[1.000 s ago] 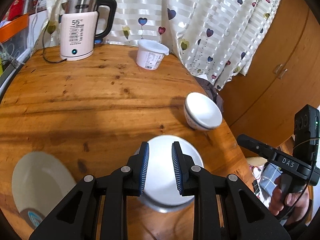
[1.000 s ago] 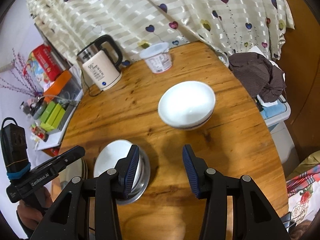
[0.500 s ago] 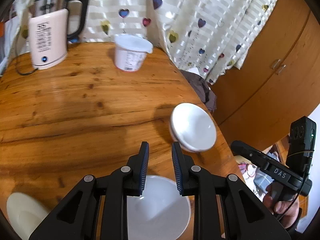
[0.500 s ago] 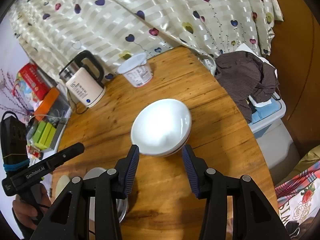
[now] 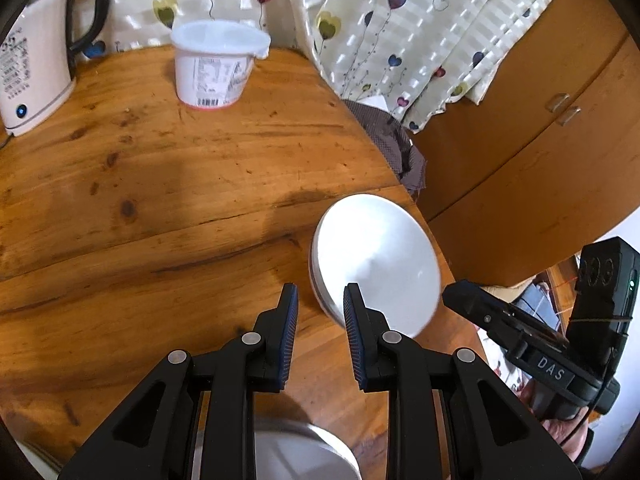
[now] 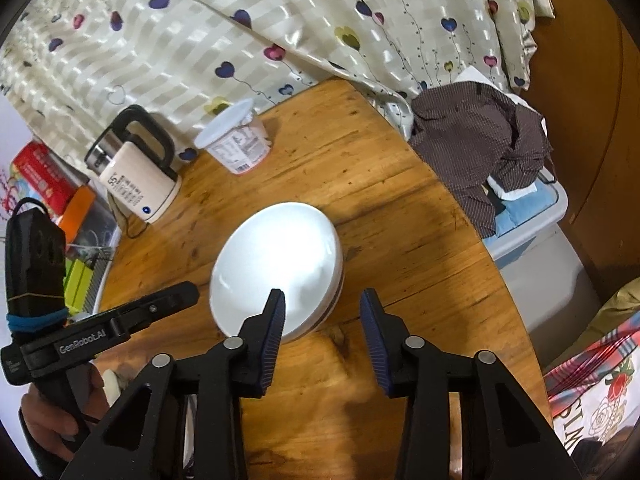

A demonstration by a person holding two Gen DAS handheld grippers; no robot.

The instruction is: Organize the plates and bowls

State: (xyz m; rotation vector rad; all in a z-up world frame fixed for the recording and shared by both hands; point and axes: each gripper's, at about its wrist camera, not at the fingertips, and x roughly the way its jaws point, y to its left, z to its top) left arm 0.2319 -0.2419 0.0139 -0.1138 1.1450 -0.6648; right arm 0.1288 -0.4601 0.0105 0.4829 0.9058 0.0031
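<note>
A stack of white bowls [image 5: 376, 260] stands near the right edge of the round wooden table [image 5: 160, 184]; it also shows in the right wrist view [image 6: 276, 268]. My left gripper [image 5: 318, 320] is open and empty, its right finger at the stack's near-left rim. My right gripper [image 6: 324, 320] is open and empty, its left finger over the stack's near rim, right finger beside it. A white dish on a metal plate [image 5: 304, 456] lies under my left gripper.
A white lidded tub [image 5: 218, 66] and an electric kettle [image 5: 32, 60] stand at the back by the heart-print curtain [image 6: 240, 28]. Brown cloth on a plastic box [image 6: 484, 152] sits beyond the table's right edge. A wooden cabinet [image 5: 532, 128] stands to the right.
Both grippers have moved forward to the bowl stack. The white dish on the metal plate has slid under my left gripper, and the plate at the left has left the view.
</note>
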